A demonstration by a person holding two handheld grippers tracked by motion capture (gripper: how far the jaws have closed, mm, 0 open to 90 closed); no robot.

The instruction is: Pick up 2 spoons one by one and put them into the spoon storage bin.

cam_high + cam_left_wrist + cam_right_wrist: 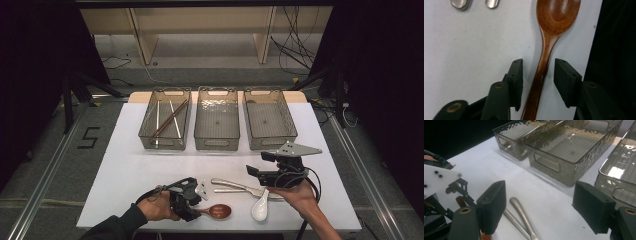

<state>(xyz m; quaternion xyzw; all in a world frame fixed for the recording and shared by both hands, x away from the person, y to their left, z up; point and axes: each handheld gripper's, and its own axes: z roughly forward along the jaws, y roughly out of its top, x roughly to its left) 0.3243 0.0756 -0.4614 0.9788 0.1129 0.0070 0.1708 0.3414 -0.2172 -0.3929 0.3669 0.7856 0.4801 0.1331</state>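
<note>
Wooden spoon (543, 62) lies at the surface's near edge, its handle running between the spread jaws of the left gripper (537, 75), bowl at 12 o'clock from them. Right gripper (272, 167), jaws spread and empty, hovers farther off at 3 o'clock.

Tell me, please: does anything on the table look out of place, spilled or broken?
Nothing stands out. The wooden spoon, white spoon and two metal utensils lie loose near the front edge, unbroken. Chopsticks rest in the left bin. No spill shows.
</note>
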